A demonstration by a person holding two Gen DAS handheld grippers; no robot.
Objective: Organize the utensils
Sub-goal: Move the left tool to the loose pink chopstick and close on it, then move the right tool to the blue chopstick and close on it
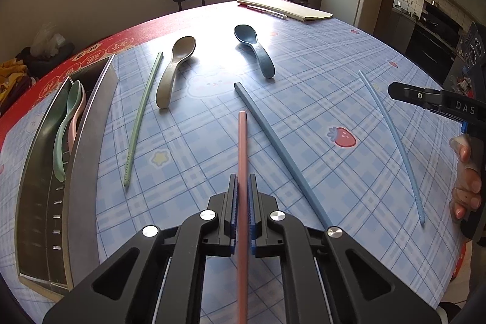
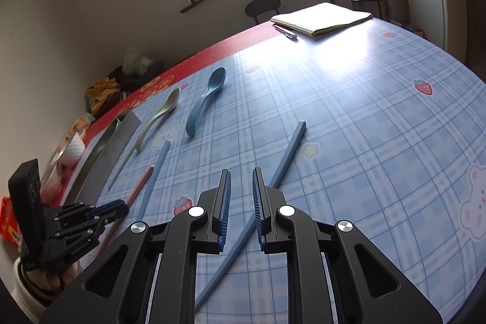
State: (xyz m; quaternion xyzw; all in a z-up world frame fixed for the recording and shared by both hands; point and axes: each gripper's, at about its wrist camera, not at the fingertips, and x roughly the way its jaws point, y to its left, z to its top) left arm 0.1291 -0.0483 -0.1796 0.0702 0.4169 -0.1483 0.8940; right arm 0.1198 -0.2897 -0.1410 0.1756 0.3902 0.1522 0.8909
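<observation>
My left gripper (image 1: 242, 187) has its jaws clamped on the pink chopstick (image 1: 242, 148), whose long axis runs straight ahead between the pads, its far end pointing away from me toward the middle of the tabletop (image 1: 319, 87). My right gripper (image 2: 241, 190) hangs with its jaws apart and nothing between them, just above a light blue chopstick (image 2: 285, 160) that lies slanted, far end pointing up and to the right. A dark blue chopstick (image 1: 273, 141) lies just right of the pink one, angling away to the upper left. The green chopstick (image 1: 142, 114) lies further left, running nearly front to back. Beyond it rest a tan spoon (image 1: 174, 69) and a dark blue spoon (image 1: 253, 50), bowls pointing away from me. At the left edge a metal tray (image 1: 91, 126) holds a green spoon (image 1: 65, 126) and a pink spoon (image 1: 76, 123), lengthwise.
</observation>
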